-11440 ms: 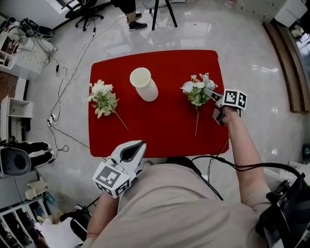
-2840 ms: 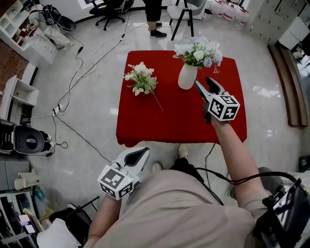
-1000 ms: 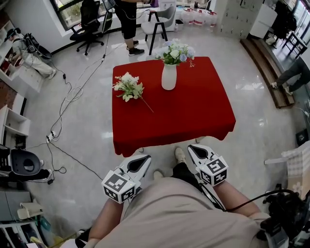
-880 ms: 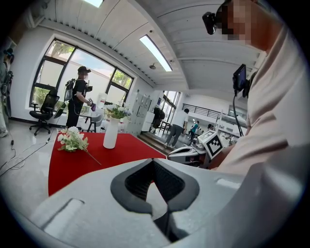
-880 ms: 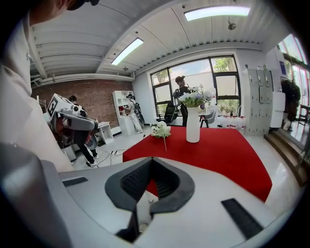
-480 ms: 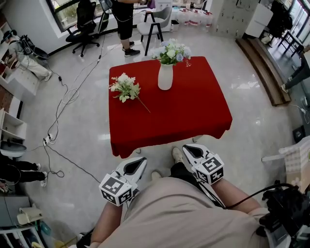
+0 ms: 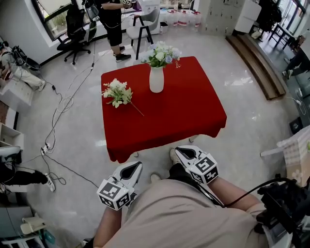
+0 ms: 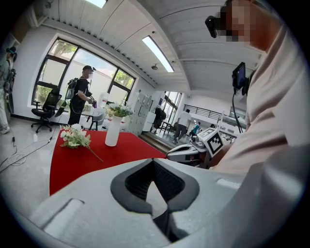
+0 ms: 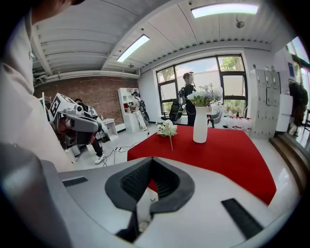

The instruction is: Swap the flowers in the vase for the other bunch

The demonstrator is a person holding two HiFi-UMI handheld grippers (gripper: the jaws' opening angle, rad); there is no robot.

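A white vase (image 7: pixel 156 80) stands upright at the far side of the red table (image 7: pixel 184 106) and holds a bunch of pale blue and white flowers (image 7: pixel 161 54). A white-flowered bunch (image 7: pixel 116 92) lies flat on the cloth to the vase's left. Both grippers hang close to my body, well short of the table. My left gripper (image 7: pixel 137 163) is shut and empty. My right gripper (image 7: pixel 178 150) is shut and empty too. The left gripper view shows the vase (image 8: pixel 113 131) and lying bunch (image 8: pixel 75 137) beyond its closed tips (image 8: pixel 154 162); the right gripper view shows the vase (image 9: pixel 200 125) likewise.
A person (image 7: pixel 109 14) stands behind the table near an office chair (image 7: pixel 72 29) and a stool (image 7: pixel 140 26). Cables (image 7: pixel 58 106) trail over the floor at the left. A wooden step (image 7: pixel 254 58) runs along the right.
The pale blue bunch, earlier on the table by my right gripper with the vase empty, now stands in the vase. My right gripper has drawn back to my body. The table looks farther away.
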